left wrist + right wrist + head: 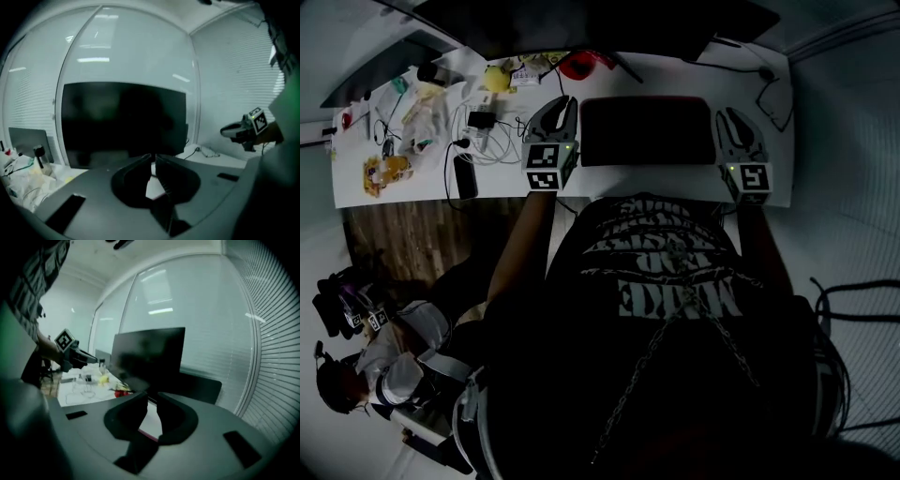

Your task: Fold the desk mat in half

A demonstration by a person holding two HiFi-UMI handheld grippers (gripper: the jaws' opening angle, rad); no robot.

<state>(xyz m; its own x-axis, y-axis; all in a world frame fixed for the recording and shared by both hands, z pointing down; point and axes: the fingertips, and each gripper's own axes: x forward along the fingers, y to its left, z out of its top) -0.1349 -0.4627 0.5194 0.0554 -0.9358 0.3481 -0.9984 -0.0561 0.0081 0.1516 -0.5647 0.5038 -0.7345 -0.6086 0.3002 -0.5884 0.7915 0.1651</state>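
While left gripper (pixel 561 107) and right gripper (pixel 732 118) flank the mat (pixel 647 131), jaws narrowly apart and empty, grasp looks pending: next, pinch its near corners.

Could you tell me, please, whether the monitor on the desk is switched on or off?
Apparently off: the black flat monitor screen is dark, with no image, in both gripper views.
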